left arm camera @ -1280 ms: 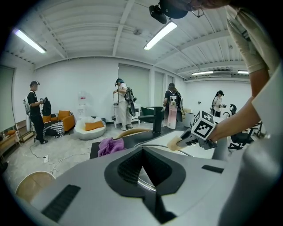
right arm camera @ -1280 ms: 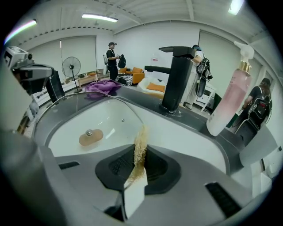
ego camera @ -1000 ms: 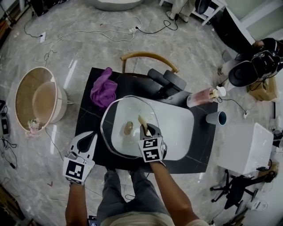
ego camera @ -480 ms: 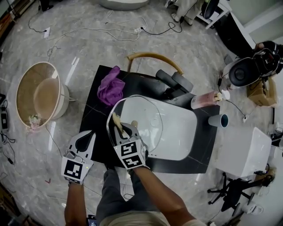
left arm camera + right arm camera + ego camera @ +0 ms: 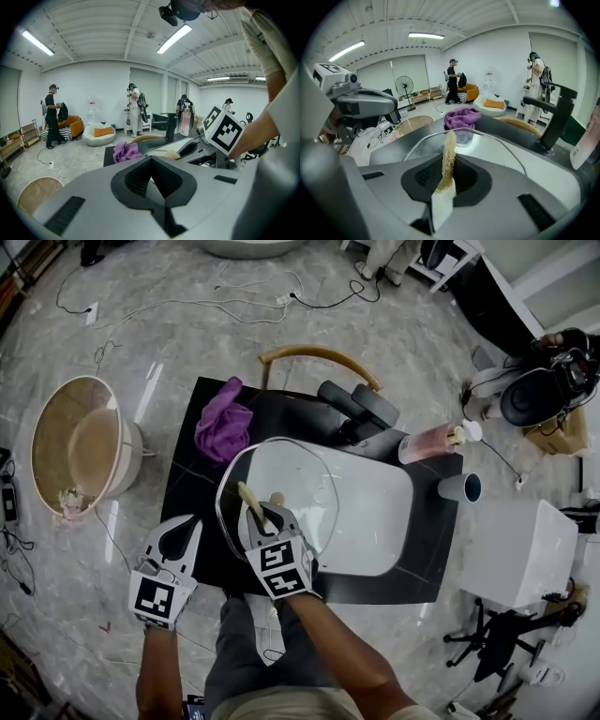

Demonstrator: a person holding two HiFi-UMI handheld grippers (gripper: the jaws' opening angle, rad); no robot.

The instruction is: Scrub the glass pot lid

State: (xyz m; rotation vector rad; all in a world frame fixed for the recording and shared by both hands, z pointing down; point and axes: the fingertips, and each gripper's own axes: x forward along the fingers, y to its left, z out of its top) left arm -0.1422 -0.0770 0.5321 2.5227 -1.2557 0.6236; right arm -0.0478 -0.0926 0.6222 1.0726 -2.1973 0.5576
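Observation:
The round glass pot lid lies tilted over the left half of the white sink, its small knob near the middle. My right gripper is over the lid's left part, shut on a thin tan scrub sponge that presses on the glass. In the right gripper view the sponge sticks up between the jaws of the right gripper, with the lid just beyond. My left gripper is off the lid's left side over the black counter, shut and holding nothing; its jaws meet.
A purple cloth lies on the black counter behind the lid. A black faucet, a pink bottle and a cup stand to the back right. A wooden basin is on the floor at the left, a white box at the right.
My right gripper has swept the sponge from the lid's centre to its left part. The left gripper has stayed where it was.

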